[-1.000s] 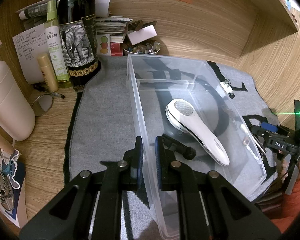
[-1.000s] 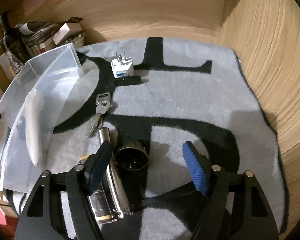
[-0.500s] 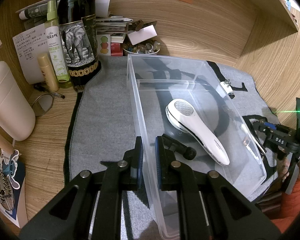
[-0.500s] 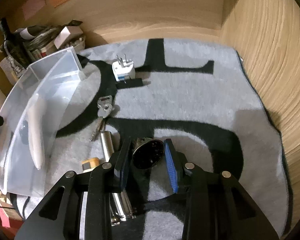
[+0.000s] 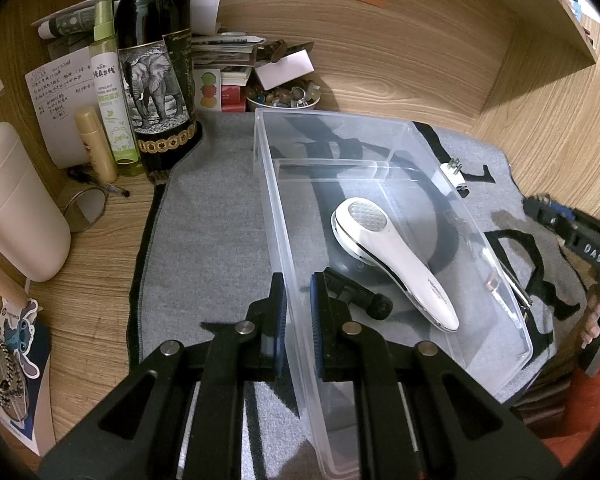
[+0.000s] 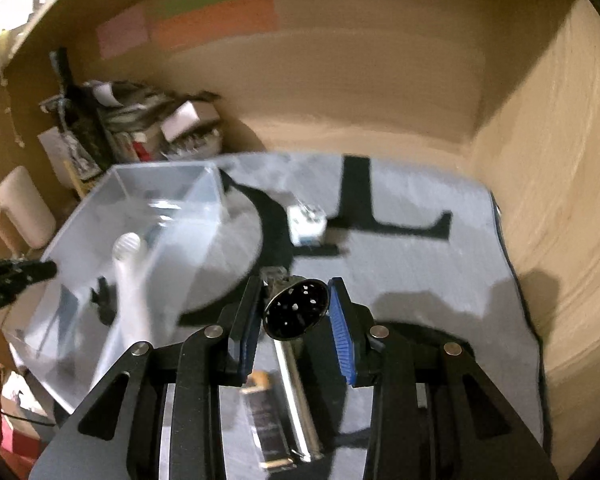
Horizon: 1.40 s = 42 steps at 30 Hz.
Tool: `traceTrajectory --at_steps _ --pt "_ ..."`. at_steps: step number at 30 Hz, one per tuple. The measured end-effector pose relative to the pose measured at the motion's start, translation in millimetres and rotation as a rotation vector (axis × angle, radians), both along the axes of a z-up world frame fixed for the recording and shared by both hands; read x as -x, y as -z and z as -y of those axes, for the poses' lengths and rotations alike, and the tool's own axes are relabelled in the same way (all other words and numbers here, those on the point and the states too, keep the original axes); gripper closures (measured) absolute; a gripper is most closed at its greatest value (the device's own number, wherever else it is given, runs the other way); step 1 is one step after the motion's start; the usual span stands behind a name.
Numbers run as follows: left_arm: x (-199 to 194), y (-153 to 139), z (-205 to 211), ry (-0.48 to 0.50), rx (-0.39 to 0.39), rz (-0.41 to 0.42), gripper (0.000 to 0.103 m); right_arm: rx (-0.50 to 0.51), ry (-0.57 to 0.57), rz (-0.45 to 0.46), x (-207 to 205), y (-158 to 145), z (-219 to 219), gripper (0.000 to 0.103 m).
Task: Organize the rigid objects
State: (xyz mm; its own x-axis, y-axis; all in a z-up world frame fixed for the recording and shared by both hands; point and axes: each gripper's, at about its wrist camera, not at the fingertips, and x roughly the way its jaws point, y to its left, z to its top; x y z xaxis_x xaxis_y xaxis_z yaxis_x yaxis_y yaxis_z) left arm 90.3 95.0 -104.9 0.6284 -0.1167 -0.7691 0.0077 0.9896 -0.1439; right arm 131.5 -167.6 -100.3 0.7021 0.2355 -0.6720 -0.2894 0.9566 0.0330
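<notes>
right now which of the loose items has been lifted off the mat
The dark perforated cup, clamped between the right gripper's fingers; the white plug adapter and metal tube lie on the mat.

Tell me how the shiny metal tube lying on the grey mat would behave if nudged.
The metal tube looks round and smooth, so it would probably roll sideways. Its polished surface may slip between pads. It appears rigid.

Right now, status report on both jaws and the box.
Left gripper clamped on clear plastic box wall. Right gripper shut on dark perforated metal cup. Nothing in the way.

Open bin point(image 5: 380, 148), bottles point(image 5: 156, 64) behind
</notes>
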Motion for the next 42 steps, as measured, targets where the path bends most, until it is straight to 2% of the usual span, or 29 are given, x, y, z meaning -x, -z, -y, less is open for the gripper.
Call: traceTrajectory --at_steps 10,18,32,40,42 --pt "0.2 0.0 0.0 0.000 0.000 0.000 0.093 -0.009 -0.135 0.083 2.6 -23.8 -43.7 0.073" --pt "0.3 0.0 0.0 0.000 0.000 0.000 0.093 0.013 -0.267 0.087 5.4 -20.0 -85.7 0.073" --pt "0.0 0.6 -0.7 0.000 0.004 0.001 0.093 0.105 -0.433 -0.049 4.3 20.8 -137.5 0.073" --pt "-0.4 0.6 -0.8 0.001 0.004 0.000 0.093 0.121 -0.453 -0.102 3.9 32.0 -144.9 0.073" --pt "-0.1 0.9 -0.2 0.001 0.005 -0.001 0.093 0.118 -0.454 -0.106 3.2 32.1 -145.4 0.070"
